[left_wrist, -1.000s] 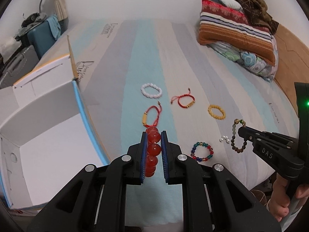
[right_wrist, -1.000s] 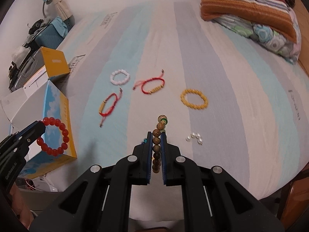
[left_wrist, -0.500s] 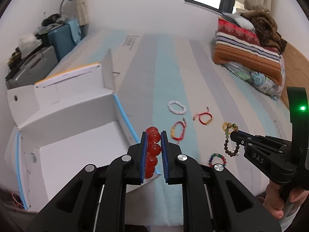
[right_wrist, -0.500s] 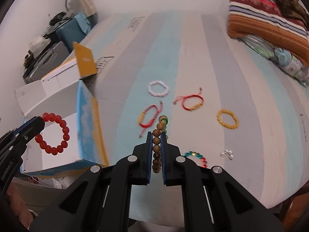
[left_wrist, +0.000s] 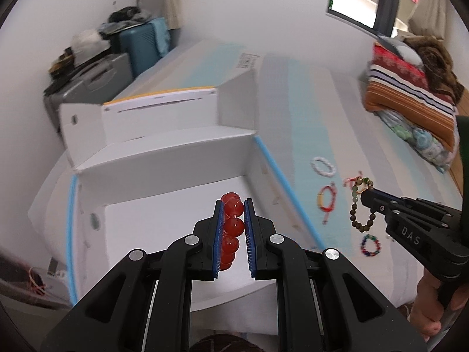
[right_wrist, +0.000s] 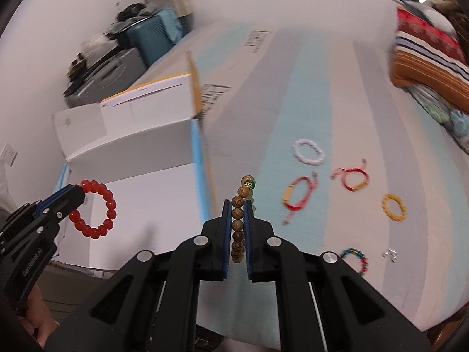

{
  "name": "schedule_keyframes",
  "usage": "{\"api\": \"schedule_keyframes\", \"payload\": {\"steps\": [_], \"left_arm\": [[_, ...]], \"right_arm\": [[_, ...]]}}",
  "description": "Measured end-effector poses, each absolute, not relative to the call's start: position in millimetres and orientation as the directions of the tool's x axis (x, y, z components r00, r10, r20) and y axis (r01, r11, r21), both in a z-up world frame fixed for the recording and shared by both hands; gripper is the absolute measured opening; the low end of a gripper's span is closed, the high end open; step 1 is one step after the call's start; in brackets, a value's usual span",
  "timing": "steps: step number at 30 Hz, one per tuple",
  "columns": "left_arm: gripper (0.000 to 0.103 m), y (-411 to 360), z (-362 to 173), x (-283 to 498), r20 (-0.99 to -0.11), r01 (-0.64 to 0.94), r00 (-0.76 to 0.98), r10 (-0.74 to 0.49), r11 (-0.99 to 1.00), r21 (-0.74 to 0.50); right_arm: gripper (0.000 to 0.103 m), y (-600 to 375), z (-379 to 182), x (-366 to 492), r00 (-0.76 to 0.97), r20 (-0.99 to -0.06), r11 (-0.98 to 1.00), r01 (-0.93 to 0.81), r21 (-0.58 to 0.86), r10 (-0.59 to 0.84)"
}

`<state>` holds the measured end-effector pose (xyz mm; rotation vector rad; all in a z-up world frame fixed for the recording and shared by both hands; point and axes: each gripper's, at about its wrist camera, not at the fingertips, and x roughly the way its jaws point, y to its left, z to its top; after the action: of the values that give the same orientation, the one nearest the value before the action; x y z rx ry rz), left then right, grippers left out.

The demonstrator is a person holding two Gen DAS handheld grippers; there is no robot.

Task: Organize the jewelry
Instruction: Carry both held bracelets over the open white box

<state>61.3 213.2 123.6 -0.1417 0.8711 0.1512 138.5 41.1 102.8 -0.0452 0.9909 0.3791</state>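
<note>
Risk first: could drop the red bead bracelet point(left_wrist: 231, 228) outside the white box point(left_wrist: 176, 158) if let go too soon, since only part of the loop sits pinched and the rest hangs free. In the right wrist view, dangling in front of the box's near wall rather than clearly over the opening, so a release now might land it on the floor side. Round, glossy beads likely to roll or slip out of a pinch. Same hazard for the wooden bead bracelet point(right_wrist: 239, 228), gripped by one run of beads with the loop swinging below. Could also clip the box's blue-edged side wall, at about 11 o'clock from the right gripper point(right_wrist: 236, 205).

Left gripper point(left_wrist: 231, 205): jaws nearly closed, clamped on the red beads, above the box interior in its own view. Right gripper: jaws nearly closed on the wooden beads, over the bed point(right_wrist: 307, 88), box at 10 o'clock.

Lying on the bed at 1 to 3 o'clock of the right gripper: white bracelet point(right_wrist: 308, 152), two red cord bracelets, yellow bracelet point(right_wrist: 394, 207), multicolour bracelet point(right_wrist: 354, 259).
</note>
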Motion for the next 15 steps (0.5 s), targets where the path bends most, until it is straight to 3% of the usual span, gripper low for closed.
{"api": "schedule_keyframes", "payload": {"steps": [15], "left_arm": [[0.013,302,92,35,-0.815,-0.332,0.562,0.140,0.941,-0.067]], "right_arm": [[0.007,155,72,134,0.395,-0.850,0.869,-0.476,0.134,0.347]]}}
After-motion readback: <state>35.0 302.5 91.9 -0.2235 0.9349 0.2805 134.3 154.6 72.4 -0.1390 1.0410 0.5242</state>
